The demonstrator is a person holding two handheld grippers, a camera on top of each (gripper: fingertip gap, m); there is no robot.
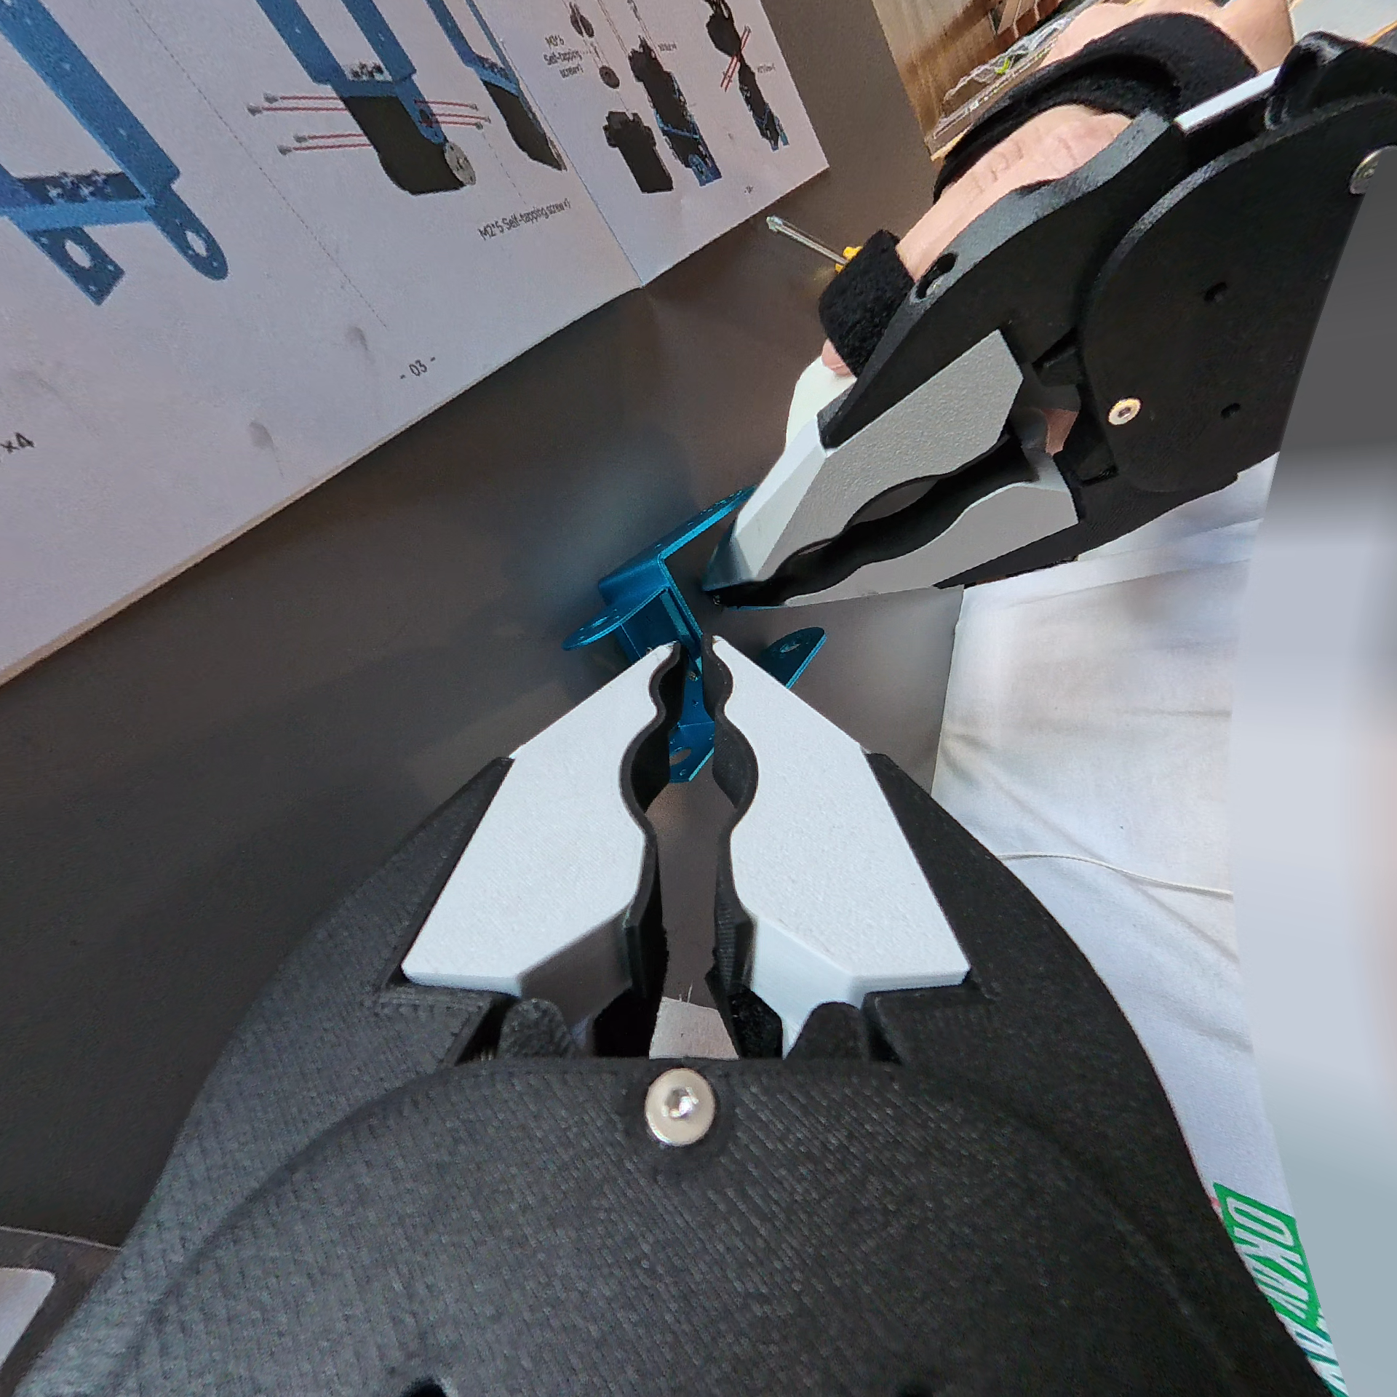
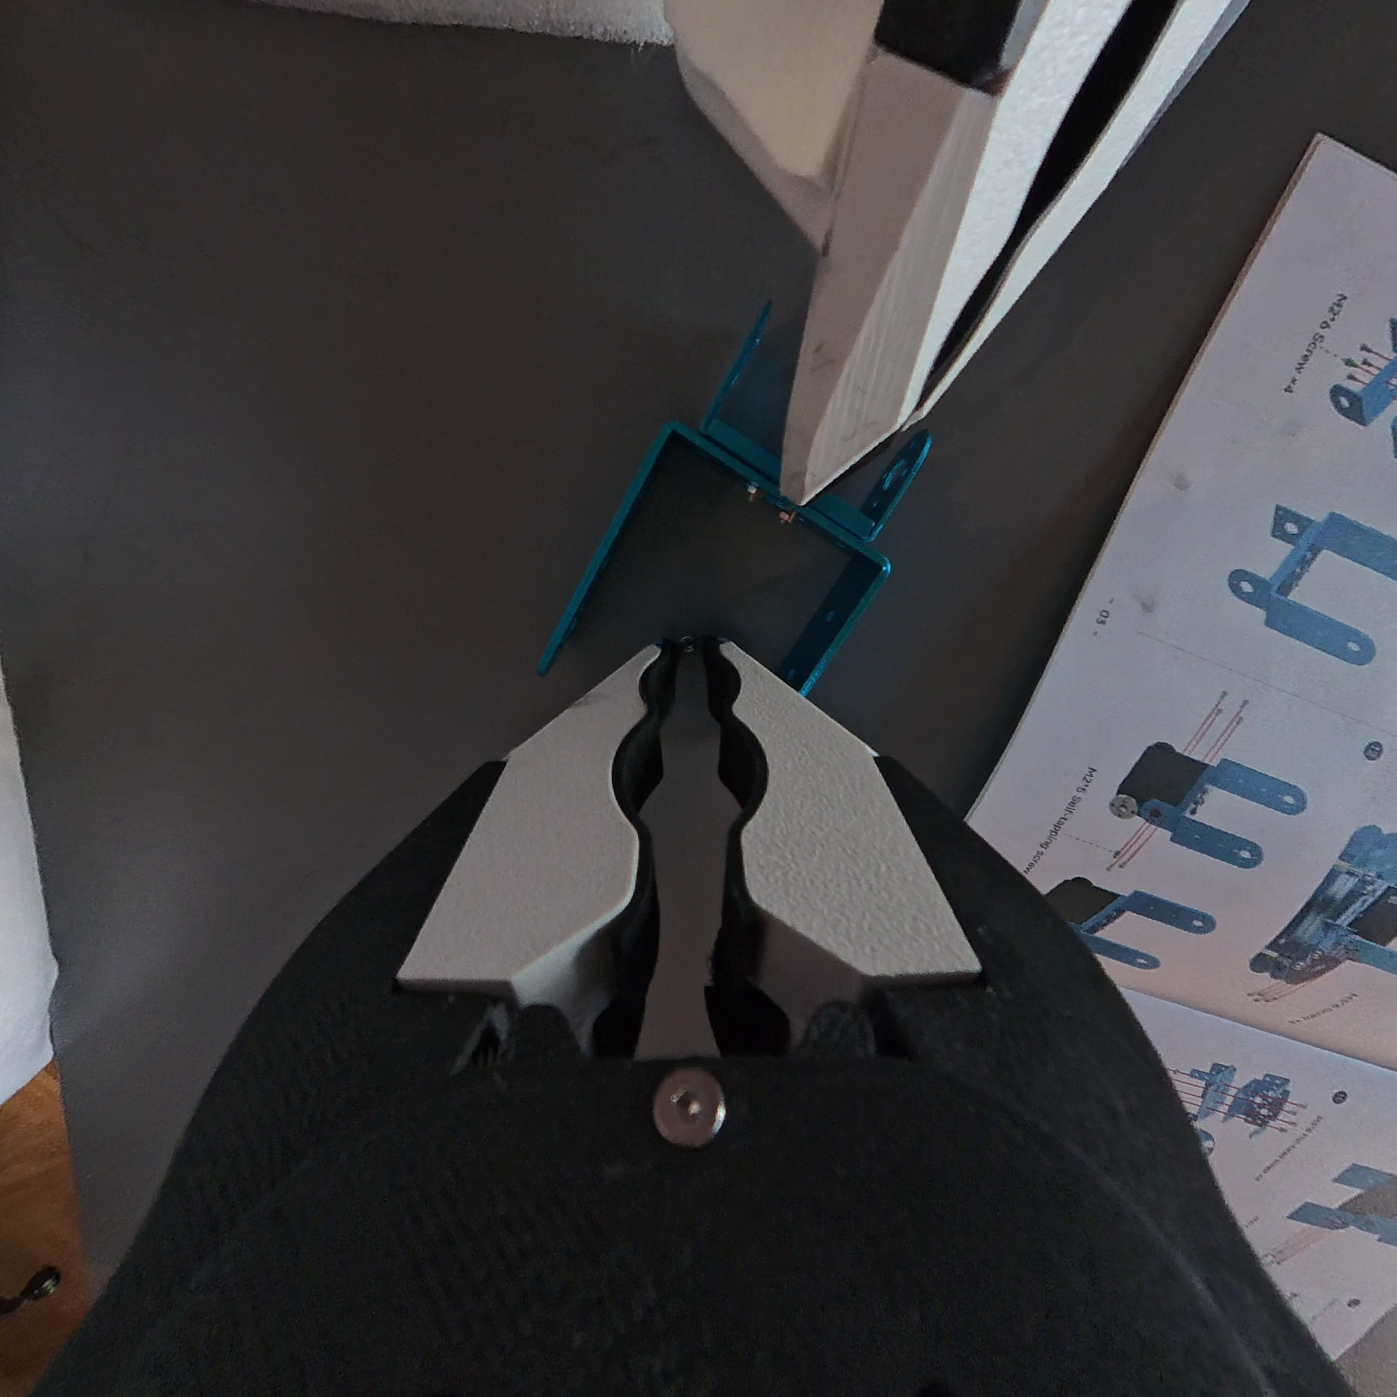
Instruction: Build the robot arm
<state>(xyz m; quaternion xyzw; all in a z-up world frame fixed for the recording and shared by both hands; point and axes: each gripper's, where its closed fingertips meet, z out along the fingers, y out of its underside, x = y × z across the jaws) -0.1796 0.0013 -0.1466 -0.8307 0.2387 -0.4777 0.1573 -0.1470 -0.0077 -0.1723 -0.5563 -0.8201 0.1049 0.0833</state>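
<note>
Left gripper (image 1: 694, 652) on blue bracket (image 1: 642, 605) edge

Printed captions, a page number and quantity marks on the white instruction sheet (image 1: 317, 317) along the worktop's far edge, beside blue bracket drawings. Green lettering on a white garment (image 1: 1096, 756) at the near right. Same sheet (image 2: 1209, 680) in the right wrist view.

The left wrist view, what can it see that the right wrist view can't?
Only the left wrist view shows the person's hand strapped into the right gripper, a white shirt and a screwdriver. Only the right wrist view shows the blue bracket's open boxy inside and a wooden edge. Both show the bracket, both grippers at it (left gripper), the instruction sheet and the dark mat.
</note>
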